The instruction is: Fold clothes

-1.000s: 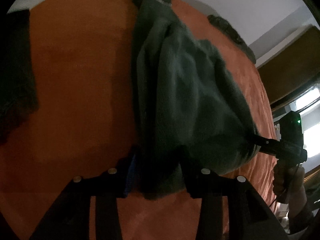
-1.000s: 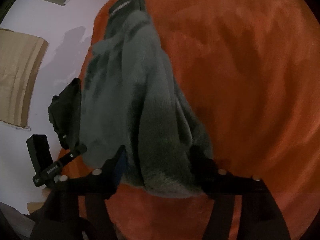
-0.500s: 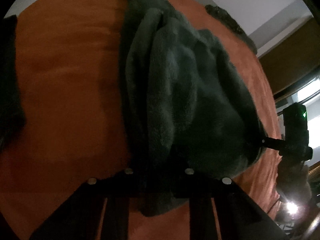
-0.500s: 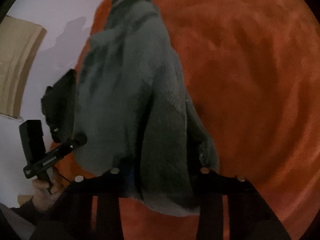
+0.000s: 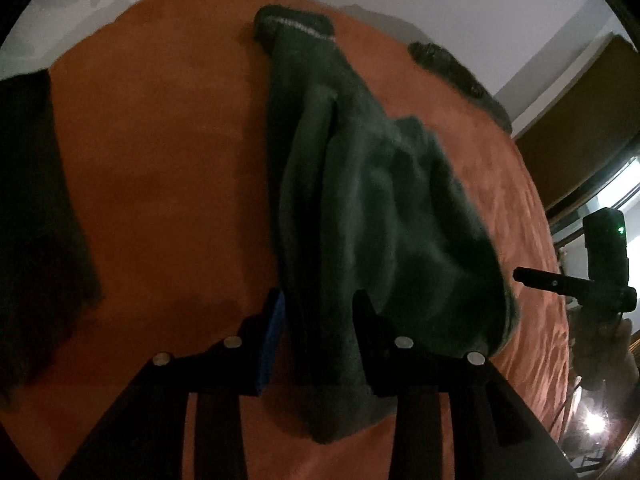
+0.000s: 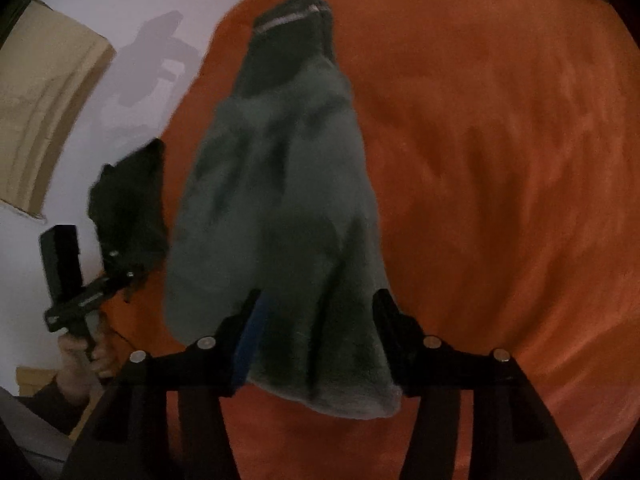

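On the orange bedcover (image 5: pixel 160 184), a dark green fleece garment (image 5: pixel 372 208) lies lengthwise, its striped cuff end (image 5: pixel 296 26) at the far side. The left gripper (image 5: pixel 320 308) has its jaws standing apart, having just been opening, with the garment's near edge between them; the blue pad on one finger (image 5: pixel 274 340) shows bare, with a sliver of bedcover between it and the cloth, so the grip reads as released. The right gripper (image 6: pixel 316 312) likewise has jaws that have just been opening, spread around the garment's other near corner (image 6: pixel 332 380); cloth fills the gap, but whether the pads press it cannot be told. A second dark garment (image 5: pixel 36 216) lies at the bedcover's left edge. A hand (image 6: pixel 80 352) grips the left tool's handle.
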`<state>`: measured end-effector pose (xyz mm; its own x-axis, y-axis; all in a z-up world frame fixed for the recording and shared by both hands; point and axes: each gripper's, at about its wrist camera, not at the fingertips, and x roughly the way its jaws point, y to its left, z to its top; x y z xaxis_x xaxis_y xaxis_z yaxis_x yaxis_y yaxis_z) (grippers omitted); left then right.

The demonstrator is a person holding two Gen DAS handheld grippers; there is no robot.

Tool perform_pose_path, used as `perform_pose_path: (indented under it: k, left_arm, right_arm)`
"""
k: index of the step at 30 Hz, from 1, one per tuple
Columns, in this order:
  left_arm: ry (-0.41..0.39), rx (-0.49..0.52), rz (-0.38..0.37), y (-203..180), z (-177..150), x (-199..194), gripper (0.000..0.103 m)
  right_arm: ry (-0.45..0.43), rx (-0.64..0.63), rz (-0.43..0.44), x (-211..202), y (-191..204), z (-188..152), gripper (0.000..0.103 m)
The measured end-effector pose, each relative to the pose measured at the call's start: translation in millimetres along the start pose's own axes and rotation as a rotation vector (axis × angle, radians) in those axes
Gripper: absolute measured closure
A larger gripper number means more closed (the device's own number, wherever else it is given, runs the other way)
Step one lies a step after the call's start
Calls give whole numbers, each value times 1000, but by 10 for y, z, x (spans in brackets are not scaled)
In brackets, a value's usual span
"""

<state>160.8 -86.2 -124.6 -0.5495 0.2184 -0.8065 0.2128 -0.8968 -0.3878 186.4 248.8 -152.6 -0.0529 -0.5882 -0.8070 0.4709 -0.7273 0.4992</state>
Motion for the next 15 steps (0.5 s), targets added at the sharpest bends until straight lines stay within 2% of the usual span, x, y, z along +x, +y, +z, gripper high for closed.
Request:
perform_pose_path:
  k: [4,7,10,12,15]
  left_arm:
    - [2,20,-27,-146,76,62,60]
    - [25,30,-43,-286,52,191,57]
    - [60,11,-15,-366,-83,277,51]
    - [63,-4,-12,-322,-197,274,46]
    - [59,-28,4,-201,-330,265,39]
  right_arm:
    - [-31,-26,50,-19,303,129,39]
    - [-60,-33,52,100,398,52,39]
    - [-43,15,-8,241,339,-20,39]
    - [-48,18,-17,221,280,-81,39]
    - [-69,46,-16,118,113,-214,28]
